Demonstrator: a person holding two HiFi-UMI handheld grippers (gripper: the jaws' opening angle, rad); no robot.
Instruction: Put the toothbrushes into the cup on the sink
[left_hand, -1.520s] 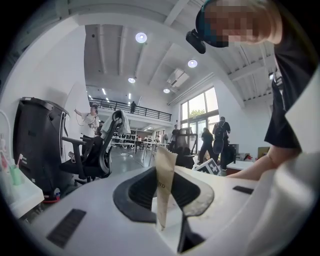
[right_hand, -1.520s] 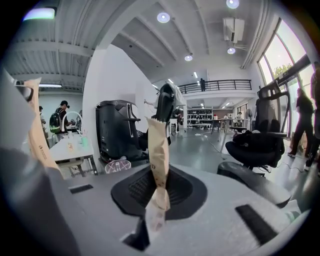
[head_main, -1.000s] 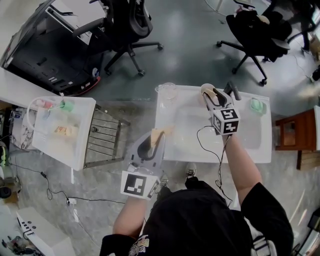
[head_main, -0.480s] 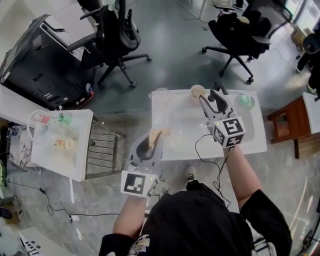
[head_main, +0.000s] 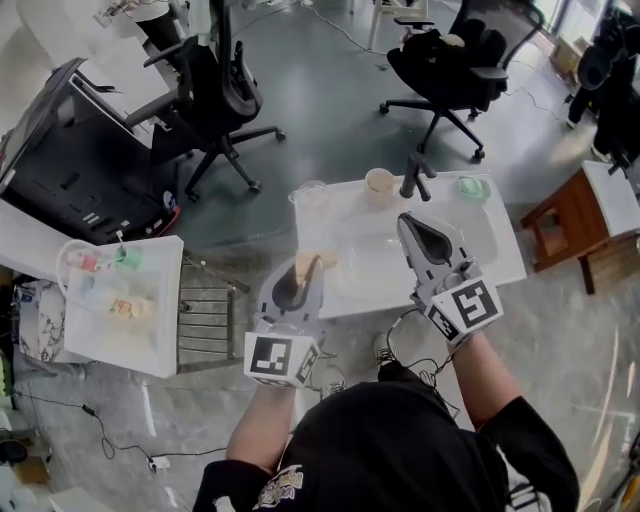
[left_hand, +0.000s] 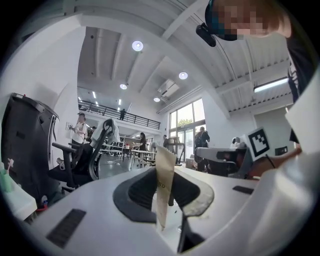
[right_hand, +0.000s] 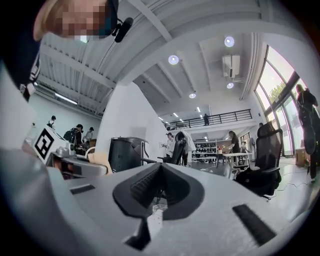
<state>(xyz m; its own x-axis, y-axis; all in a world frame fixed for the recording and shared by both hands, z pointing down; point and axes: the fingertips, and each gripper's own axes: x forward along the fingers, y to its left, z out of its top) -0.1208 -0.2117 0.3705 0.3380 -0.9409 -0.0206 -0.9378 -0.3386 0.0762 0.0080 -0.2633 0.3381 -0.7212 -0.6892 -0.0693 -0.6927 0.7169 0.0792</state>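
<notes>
The white sink (head_main: 345, 285) carries a beige cup (head_main: 379, 183) on its far rim, beside the black tap (head_main: 415, 172). My left gripper (head_main: 303, 272) hovers over the sink's near left edge, shut on a flat cream toothbrush packet (head_main: 305, 266). That packet (left_hand: 164, 185) stands upright between the pads in the left gripper view. My right gripper (head_main: 408, 222) is raised above the basin, short of the cup. Its jaws have just closed and meet with nothing between them, as the right gripper view (right_hand: 160, 172) also shows.
A clear glass (head_main: 312, 195) and a green item (head_main: 472, 187) sit on the sink's far corners. A white cart (head_main: 150, 340) with bottles and a metal rack (head_main: 205, 300) stand at left. Office chairs (head_main: 215, 95), (head_main: 445, 55) and a wooden stool (head_main: 560, 215) surround the sink.
My right gripper has pulled back from the cup toward me, lifted, and gone from wide open to shut. The left gripper has risen a little, still gripping the packet.
</notes>
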